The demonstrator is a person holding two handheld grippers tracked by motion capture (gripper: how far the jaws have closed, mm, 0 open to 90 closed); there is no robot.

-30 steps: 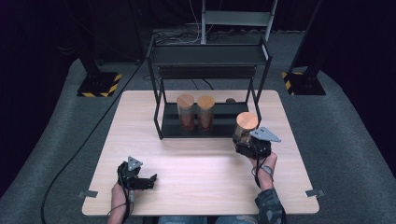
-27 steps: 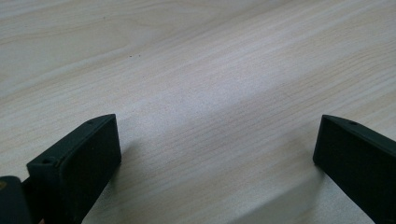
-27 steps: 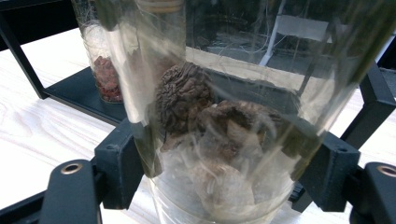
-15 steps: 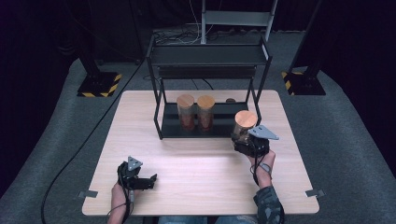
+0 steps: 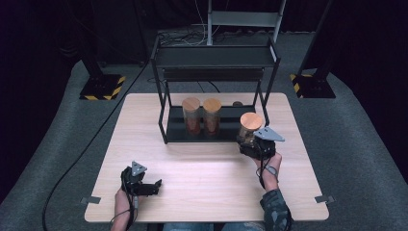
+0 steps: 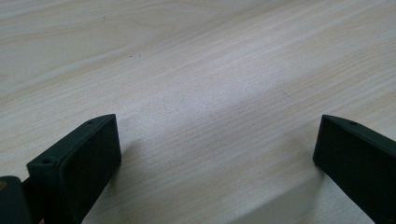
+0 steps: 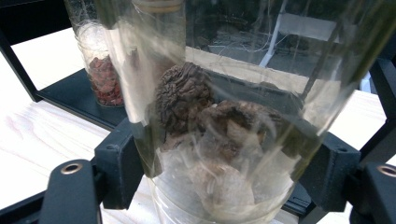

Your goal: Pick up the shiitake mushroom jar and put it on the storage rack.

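Observation:
A clear glass jar (image 5: 250, 126) with a round wooden lid stands upright in my right gripper (image 5: 248, 140), just in front of the rack's right front post. In the right gripper view the jar (image 7: 219, 140) holds dark dried mushrooms, and the jaws of the right gripper (image 7: 224, 182) press on its two sides. My left gripper (image 5: 153, 185) rests low at the table's front left. Seen in the left gripper view, this gripper (image 6: 217, 144) is open over bare wood with nothing between its jaws.
A black two-level rack (image 5: 214, 57) stands at the back middle of the wooden table (image 5: 202, 173). Two wooden-lidded jars (image 5: 191, 115) (image 5: 211, 116) stand side by side on its lower shelf (image 5: 231, 129); one jar (image 7: 100, 70) holds red pieces.
The right gripper with its jar has edged very slightly toward the rack. The left gripper has stayed where it was.

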